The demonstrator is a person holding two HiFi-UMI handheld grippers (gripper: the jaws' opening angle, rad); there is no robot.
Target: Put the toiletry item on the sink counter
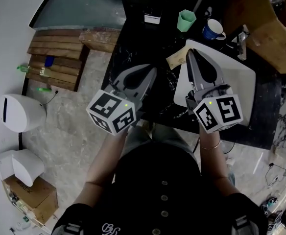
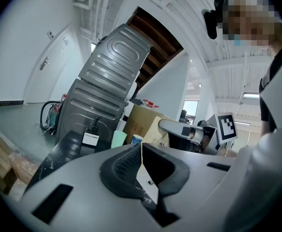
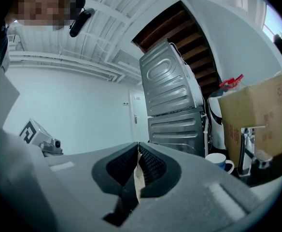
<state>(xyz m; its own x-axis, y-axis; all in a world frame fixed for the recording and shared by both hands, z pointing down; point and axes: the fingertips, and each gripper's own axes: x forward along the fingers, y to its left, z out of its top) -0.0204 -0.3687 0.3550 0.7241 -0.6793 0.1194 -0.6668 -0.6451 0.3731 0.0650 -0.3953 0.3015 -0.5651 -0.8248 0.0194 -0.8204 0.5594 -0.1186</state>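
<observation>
Right gripper (image 1: 188, 54) pinches a tan packet (image 1: 174, 60) at the sink's (image 1: 238, 89) left rim for placing; left gripper (image 1: 153, 71), closed empty, hangs beside.

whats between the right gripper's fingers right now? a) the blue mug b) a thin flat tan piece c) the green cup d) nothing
b: in the right gripper view, the right gripper is closed on a thin flat tan piece.

Black stone counter (image 1: 133, 53) on a pale mottled floor (image 1: 74, 119), a wooden pallet (image 1: 55, 62) just left of it, a white bin (image 1: 20, 112) farther left, a grey ribbed metal cabinet (image 2: 102, 86) behind it.
</observation>
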